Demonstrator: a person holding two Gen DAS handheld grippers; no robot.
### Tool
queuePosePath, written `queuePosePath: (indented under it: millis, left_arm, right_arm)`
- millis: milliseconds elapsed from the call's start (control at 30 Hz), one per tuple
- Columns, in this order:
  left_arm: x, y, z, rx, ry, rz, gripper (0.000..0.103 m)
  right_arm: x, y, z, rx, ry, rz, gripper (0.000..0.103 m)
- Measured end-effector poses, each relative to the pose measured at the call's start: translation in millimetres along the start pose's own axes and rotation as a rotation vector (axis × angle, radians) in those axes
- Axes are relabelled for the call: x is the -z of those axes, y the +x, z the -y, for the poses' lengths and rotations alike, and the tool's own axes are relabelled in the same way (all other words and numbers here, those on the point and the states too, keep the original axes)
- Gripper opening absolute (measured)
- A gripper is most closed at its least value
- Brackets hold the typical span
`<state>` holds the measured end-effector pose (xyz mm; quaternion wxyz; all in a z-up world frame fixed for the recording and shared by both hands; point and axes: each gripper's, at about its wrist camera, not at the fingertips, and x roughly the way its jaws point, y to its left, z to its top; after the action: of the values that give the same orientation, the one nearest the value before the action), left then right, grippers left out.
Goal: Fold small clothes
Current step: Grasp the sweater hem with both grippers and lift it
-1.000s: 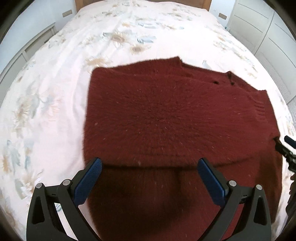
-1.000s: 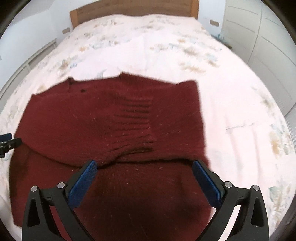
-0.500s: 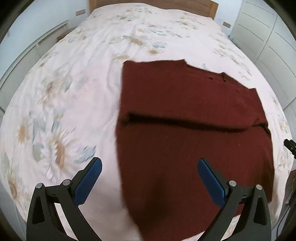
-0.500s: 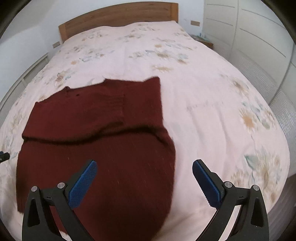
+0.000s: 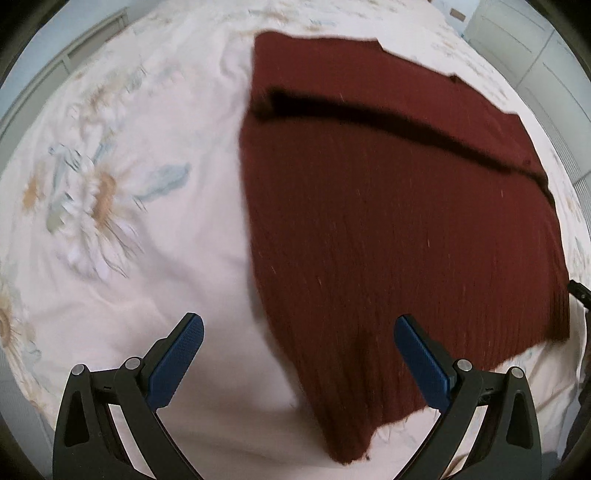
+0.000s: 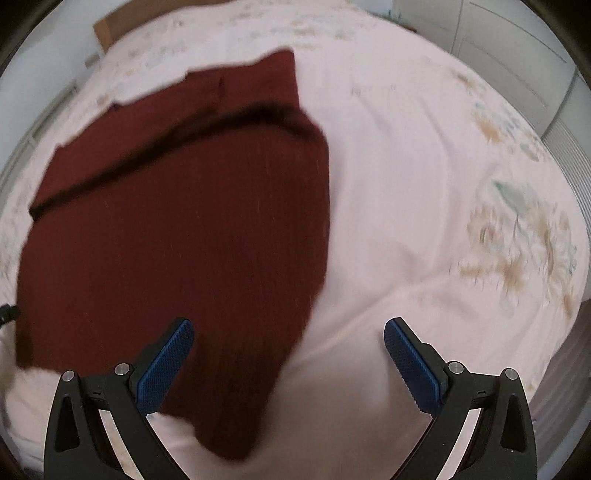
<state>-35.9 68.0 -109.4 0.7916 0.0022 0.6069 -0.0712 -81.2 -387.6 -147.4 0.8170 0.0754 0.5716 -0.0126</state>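
A dark red knitted sweater [image 5: 399, 206] lies flat on the bed, its upper part folded down into a band across the top. It also shows in the right wrist view [image 6: 177, 229]. My left gripper [image 5: 299, 354] is open and empty, above the sweater's near left corner. My right gripper [image 6: 288, 358] is open and empty, above the sweater's near right corner. Neither touches the cloth.
The bed has a pale pink cover with a flower print [image 5: 99, 206] [image 6: 517, 236]. White wardrobe doors [image 6: 517, 55] stand to the right. A wooden headboard [image 6: 110, 22] is at the far end. The other gripper's tip [image 5: 580, 291] shows at the sweater's right edge.
Both grippers have pulled back from over the sweater's fold toward its near hem and spread outward to the corners, then dropped closer to the bed. The sweater has not moved.
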Motion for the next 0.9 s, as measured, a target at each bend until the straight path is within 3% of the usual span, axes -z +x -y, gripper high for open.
queuePosePath:
  millis: [167,200,233,333,367,433,467,500,533,633,900]
  left_arm:
    - [12.0,11.6,7.7,0.01,0.025,-0.032,0.101]
    - [14.4,14.2,9.1,0.024,0.026,-0.043,0.097]
    - [17.1,17.2,10.7,0.041,0.03,-0.056,0.087]
    - [23.4,23.4,18.3,0.04,0.073,-0.077,0.071]
    - [23.9,21.7,21.5,0.051,0.091,-0.073,0.066]
    - [22.9,18.2,25.7,0.073,0.108,-0.076,0.044]
    - [22.0,16.5,27.0,0.075,0.112,-0.077,0.037]
    - [21.0,15.7,27.0,0.086,0.112,-0.08,0.022]
    - [20.3,14.2,27.0,0.112,0.104,-0.085,0.011]
    - [15.6,6.7,27.9,0.139,0.09,-0.086,0.01]
    - [-20.2,-49.1,27.0,0.186,0.08,0.058,0.009]
  right_arm:
    - [13.5,9.3,-4.2,-0.011,-0.014,-0.042,0.102]
    - [14.6,9.6,-6.1,-0.009,-0.025,-0.047,0.1]
    - [15.5,10.1,-7.9,-0.007,-0.034,-0.053,0.099]
    - [17.9,13.4,-11.5,-0.02,-0.038,-0.08,0.083]
    - [18.7,14.4,-12.0,-0.03,-0.034,-0.089,0.072]
    - [20.2,18.3,-12.7,-0.06,-0.019,-0.117,0.058]
    - [21.0,19.2,-13.9,-0.077,-0.015,-0.128,0.04]
    - [21.1,19.9,-15.2,-0.118,-0.011,-0.14,0.023]
    - [20.6,19.8,-16.3,-0.158,-0.002,-0.149,0.019]
    - [14.4,13.1,-21.2,-0.16,-0.028,-0.14,0.013]
    - [-31.9,-37.5,-21.5,-0.228,-0.003,0.017,0.013]
